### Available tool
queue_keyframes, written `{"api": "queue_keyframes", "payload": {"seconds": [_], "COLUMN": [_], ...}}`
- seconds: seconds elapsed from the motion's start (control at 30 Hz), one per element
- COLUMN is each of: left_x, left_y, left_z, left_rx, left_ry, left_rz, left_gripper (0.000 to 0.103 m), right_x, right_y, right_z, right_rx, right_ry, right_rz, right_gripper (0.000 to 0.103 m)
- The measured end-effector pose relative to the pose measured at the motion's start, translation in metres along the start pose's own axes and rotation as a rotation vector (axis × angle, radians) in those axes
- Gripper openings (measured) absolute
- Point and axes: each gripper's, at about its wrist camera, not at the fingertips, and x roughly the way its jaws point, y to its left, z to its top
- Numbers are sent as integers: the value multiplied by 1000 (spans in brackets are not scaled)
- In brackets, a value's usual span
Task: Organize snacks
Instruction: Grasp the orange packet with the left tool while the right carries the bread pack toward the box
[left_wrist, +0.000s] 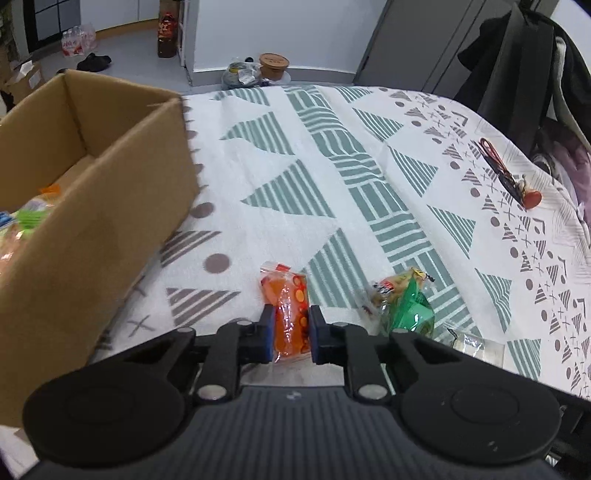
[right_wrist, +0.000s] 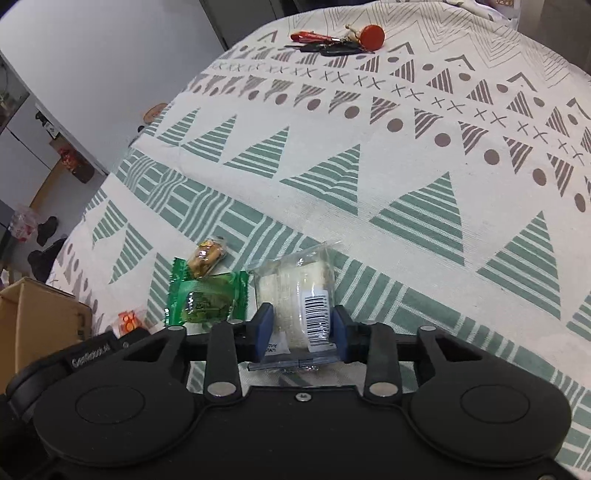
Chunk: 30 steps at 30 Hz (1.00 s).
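Observation:
An orange snack packet (left_wrist: 290, 306) sits between the blue pads of my left gripper (left_wrist: 291, 332), which is shut on it just above the patterned tablecloth (left_wrist: 295, 177). To its right lie a green packet (left_wrist: 410, 314) and a small tan snack (left_wrist: 391, 286). My right gripper (right_wrist: 302, 325) is shut on a clear packet (right_wrist: 295, 284) of white snack with a barcode label, which rests on the cloth. In the right wrist view the green packet (right_wrist: 207, 299) and the tan snack (right_wrist: 207, 254) lie just left of it, and the orange packet (right_wrist: 127, 321) shows at far left.
An open cardboard box (left_wrist: 92, 229) stands at the left of the table with several snacks inside. A bunch of keys with a red tag (left_wrist: 506, 173) lies near the far right edge. Dark clothing on a chair (left_wrist: 524, 66) hangs beyond the table.

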Motion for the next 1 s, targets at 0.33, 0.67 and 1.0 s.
{"api": "queue_keyframes", "payload": {"seconds": [0.33,0.67,1.0], "left_x": [-41,-83,-116], "left_y": [28,48,72], "left_z": [3,18,25], "left_rx": [-25,-22,-45], "left_ry": [-49,-109,-150], "left_rz": [-20,-56,-74], "left_gripper": [16,16,16], "right_x": [-30,-63,-83], "right_y": [5,15,39], "right_z": [-5,-11,-18], "right_rx": [17,15,-32], "right_ry": [-49,-93,-127], "right_rz": [70,195,259], "right_gripper": [27,26,26]}}
